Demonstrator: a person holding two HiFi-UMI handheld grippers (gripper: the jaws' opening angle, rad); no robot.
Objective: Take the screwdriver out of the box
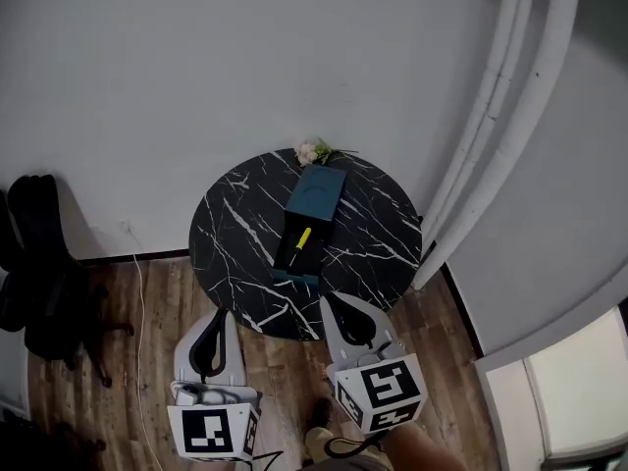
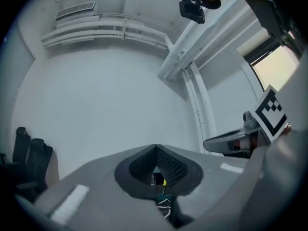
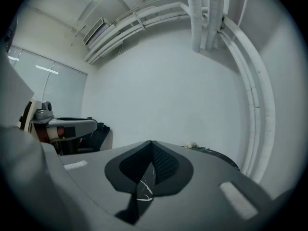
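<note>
A teal box (image 1: 300, 255) lies open on the round black marble table (image 1: 231, 234), its lid (image 1: 318, 193) set just beyond it. The yellow-handled screwdriver (image 1: 303, 237) rests inside the box. Both grippers hang below the table's near edge, over the wood floor. My left gripper (image 1: 224, 315) is shut with nothing in it, as is my right gripper (image 1: 328, 303). In the left gripper view the jaws of the left gripper (image 2: 155, 147) meet at the tips, and the screwdriver (image 2: 164, 182) shows small through the slit below them. The right gripper (image 3: 150, 142) points at the table's edge.
A small bunch of white flowers (image 1: 312, 151) sits at the table's far edge. Black bags (image 1: 37, 263) stand on the floor at left, with a white cable (image 1: 140, 312) beside them. White pipes (image 1: 496, 106) run along the wall at right. A shoe (image 1: 320, 442) shows between the grippers.
</note>
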